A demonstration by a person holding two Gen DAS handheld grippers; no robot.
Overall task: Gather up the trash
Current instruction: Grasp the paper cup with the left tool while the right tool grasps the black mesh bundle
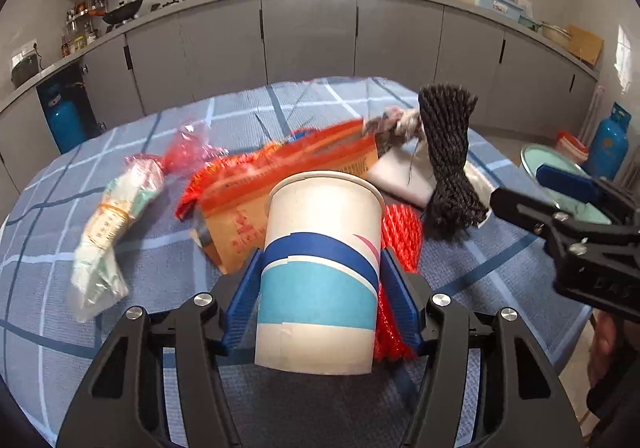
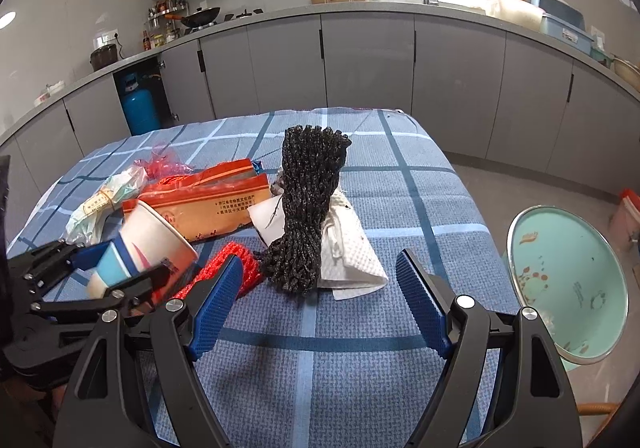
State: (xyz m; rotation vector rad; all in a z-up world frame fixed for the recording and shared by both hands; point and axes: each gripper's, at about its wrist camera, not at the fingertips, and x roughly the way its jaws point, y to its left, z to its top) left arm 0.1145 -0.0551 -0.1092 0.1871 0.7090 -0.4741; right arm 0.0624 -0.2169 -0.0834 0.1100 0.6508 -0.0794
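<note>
A white paper cup with blue bands sits tilted between the blue pads of my left gripper, which is shut on it just above the blue checked tablecloth. My right gripper stands open with nothing between its fingers. Just beyond it lies a black mesh bundle on a white paper towel. A red net, an orange printed carton and a clear bag of wrappers lie behind the cup.
A round teal basin stands off the table's right edge. Crumpled red plastic lies farther back. Grey kitchen cabinets run behind the table, with a blue gas cylinder in an open bay and another on the floor.
</note>
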